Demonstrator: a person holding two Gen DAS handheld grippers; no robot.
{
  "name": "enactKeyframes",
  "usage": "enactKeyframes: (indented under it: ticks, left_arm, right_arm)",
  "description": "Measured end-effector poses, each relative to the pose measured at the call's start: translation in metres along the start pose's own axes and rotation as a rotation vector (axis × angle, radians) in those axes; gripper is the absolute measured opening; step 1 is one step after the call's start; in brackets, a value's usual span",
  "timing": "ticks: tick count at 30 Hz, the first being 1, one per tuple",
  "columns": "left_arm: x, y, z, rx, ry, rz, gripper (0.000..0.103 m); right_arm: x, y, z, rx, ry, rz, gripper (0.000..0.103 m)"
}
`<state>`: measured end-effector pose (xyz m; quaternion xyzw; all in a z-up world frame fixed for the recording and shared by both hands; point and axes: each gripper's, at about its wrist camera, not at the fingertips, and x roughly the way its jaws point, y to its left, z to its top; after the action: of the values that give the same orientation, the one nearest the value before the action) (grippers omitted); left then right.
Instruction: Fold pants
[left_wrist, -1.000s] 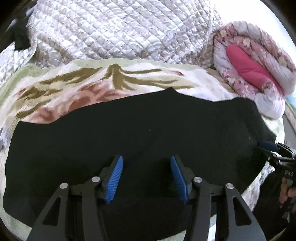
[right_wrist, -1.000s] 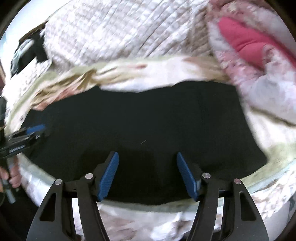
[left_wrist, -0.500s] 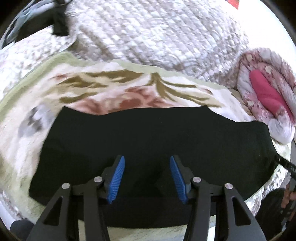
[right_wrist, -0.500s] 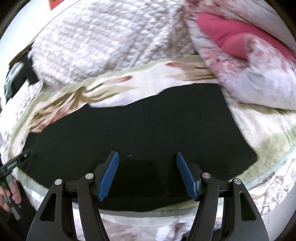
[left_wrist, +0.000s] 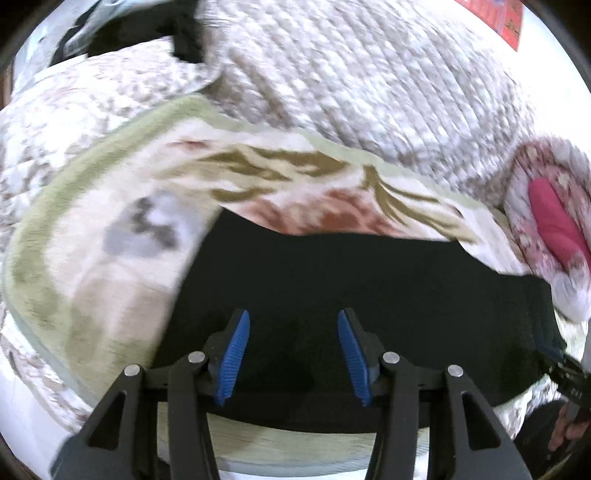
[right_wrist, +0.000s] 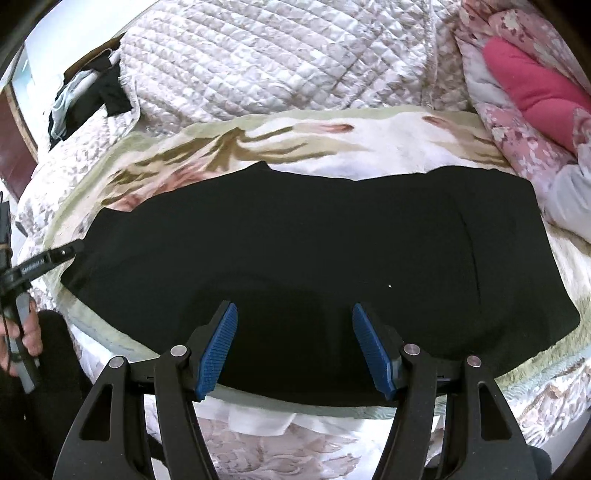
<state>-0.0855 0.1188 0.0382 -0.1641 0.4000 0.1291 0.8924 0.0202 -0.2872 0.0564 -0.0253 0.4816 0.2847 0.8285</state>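
Black pants (left_wrist: 369, 280) lie spread flat and lengthwise on a floral blanket (left_wrist: 110, 258). My left gripper (left_wrist: 291, 314) hovers over their left part near the front edge. Its jaws are closing slightly, still wide apart, with nothing pinched between the blue pads. In the right wrist view the pants (right_wrist: 295, 240) span the whole frame. My right gripper (right_wrist: 293, 307) stands open above their near edge, gripping nothing. The left gripper (right_wrist: 48, 258) also shows at the pants' left end, held by a hand (right_wrist: 29, 332). The right gripper's tip (left_wrist: 565, 373) shows at the far right of the left wrist view.
A quilted cover (right_wrist: 277, 55) is bunched behind the blanket (right_wrist: 388, 147). A rolled pink floral duvet (right_wrist: 528, 88) lies at the back right, touching the pants' right end. Dark clothes (right_wrist: 92, 96) sit at the back left. The bed's front edge runs just below both grippers.
The left gripper has swung toward the pants' left end, so more blanket shows on its left. Its pads stand slightly closer together. The right gripper shifted sideways; its jaws are unchanged.
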Motion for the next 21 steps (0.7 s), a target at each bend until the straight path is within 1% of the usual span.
enactKeyframes:
  ticks: [3,6,8,11,13,16,19,21]
  left_arm:
    - [-0.001,0.021,0.007,-0.048,0.011,0.009,0.053]
    - [-0.004,0.033,0.005,-0.092,0.026,0.002,0.053]
    - [-0.009,0.035,-0.002,-0.131,0.044,-0.026,0.053]
    - [-0.017,0.029,-0.016,-0.153,0.059,-0.054,0.053]
    - [-0.016,0.026,-0.025,-0.173,0.085,-0.079,0.053]
    - [-0.012,0.022,-0.035,-0.184,0.123,-0.076,0.053]
    - [-0.011,0.027,-0.042,-0.236,0.147,-0.064,0.053]
    - [-0.01,0.031,-0.045,-0.265,0.155,-0.044,0.053]
  right_arm:
    - [0.003,0.001,0.001,0.009,0.013,0.003,0.065]
    - [0.005,0.001,0.001,0.012,0.02,0.006,0.065]
    - [0.006,0.0,0.001,0.011,0.019,0.009,0.065]
    - [0.007,0.0,0.001,0.024,0.024,0.017,0.065]
    - [0.009,0.0,0.0,0.026,0.027,0.024,0.065]
    - [0.011,0.0,-0.001,0.027,0.025,0.038,0.065]
    - [0.012,-0.001,-0.002,0.03,0.023,0.048,0.065]
    - [0.012,-0.003,-0.004,0.036,0.02,0.053,0.065]
